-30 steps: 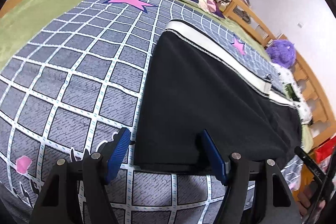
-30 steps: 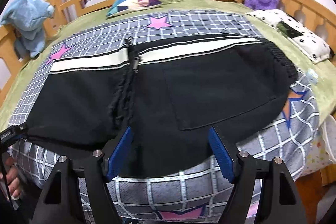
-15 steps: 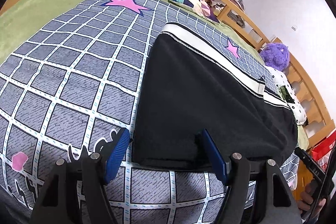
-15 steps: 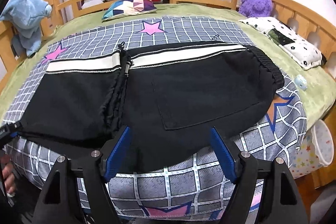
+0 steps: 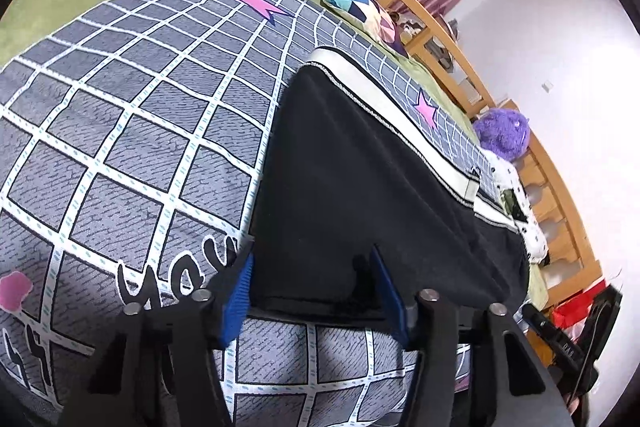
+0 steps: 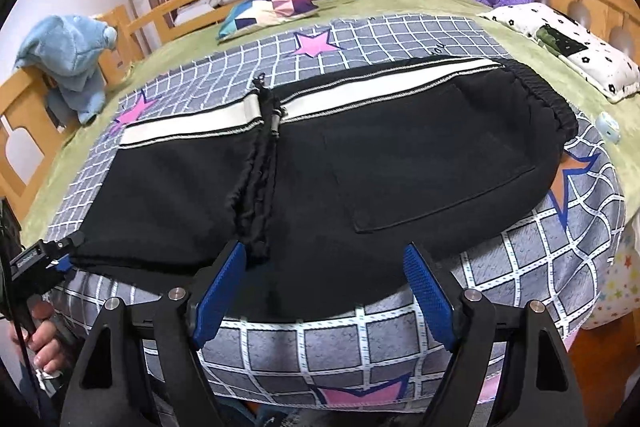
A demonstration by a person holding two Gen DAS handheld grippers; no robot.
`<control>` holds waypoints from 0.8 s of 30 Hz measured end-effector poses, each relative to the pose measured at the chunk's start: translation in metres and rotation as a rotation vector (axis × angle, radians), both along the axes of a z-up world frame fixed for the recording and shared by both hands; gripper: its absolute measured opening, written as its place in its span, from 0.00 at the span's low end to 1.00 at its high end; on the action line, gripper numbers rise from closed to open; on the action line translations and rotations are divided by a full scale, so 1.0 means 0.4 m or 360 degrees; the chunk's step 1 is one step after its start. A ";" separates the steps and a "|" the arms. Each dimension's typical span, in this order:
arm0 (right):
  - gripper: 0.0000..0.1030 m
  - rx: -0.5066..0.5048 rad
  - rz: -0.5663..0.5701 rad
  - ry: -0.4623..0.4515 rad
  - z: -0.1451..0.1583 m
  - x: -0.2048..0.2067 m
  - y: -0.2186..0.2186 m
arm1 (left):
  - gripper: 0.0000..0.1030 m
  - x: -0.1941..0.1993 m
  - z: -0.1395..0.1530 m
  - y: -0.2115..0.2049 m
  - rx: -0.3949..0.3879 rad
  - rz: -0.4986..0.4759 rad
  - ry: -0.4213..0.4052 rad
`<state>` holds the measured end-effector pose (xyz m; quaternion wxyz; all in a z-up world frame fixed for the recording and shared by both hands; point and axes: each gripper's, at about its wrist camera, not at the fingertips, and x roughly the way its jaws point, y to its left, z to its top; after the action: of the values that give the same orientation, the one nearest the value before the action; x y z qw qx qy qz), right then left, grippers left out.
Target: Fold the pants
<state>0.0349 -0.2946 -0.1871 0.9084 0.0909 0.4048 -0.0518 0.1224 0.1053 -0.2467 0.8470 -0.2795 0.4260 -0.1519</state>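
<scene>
Over the pants (image 6: 360, 187), both grippers' jaws gape wide, empty.

Each black gripper (image 6: 326, 291) has blue ribbed pads (image 6: 426, 293) and silver screws (image 6: 472, 295).

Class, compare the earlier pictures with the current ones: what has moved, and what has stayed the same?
The left gripper has closed in on the near hem of the pants; the right gripper has hardly moved. Both remain open, holding nothing. The pants still lie flat on the blanket.
</scene>
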 end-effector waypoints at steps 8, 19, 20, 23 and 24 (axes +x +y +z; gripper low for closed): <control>0.74 -0.0125 -0.0028 -0.0149 0.023 -0.017 0.006 | 0.28 0.008 -0.027 0.034 -0.0139 0.0095 0.0052; 0.63 -0.0054 0.0005 -0.0151 0.021 -0.015 -0.060 | 0.13 -0.001 0.174 -0.072 0.0238 0.0093 -0.0174; 0.63 -0.0045 0.0010 -0.0153 0.020 -0.014 -0.066 | 0.13 -0.001 0.208 -0.097 0.0329 0.0075 -0.0226; 0.63 -0.0018 0.0004 -0.0157 0.019 -0.011 -0.096 | 0.13 -0.009 0.308 -0.202 0.0522 -0.0012 -0.0363; 0.63 -0.0004 0.0001 -0.0150 0.018 -0.009 -0.111 | 0.13 -0.010 0.344 -0.247 0.0545 -0.0079 -0.0402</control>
<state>0.0314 -0.3390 -0.1797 0.9266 0.0920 0.3615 -0.0477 0.1184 0.0064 -0.1090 0.9247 -0.0997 0.3428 -0.1321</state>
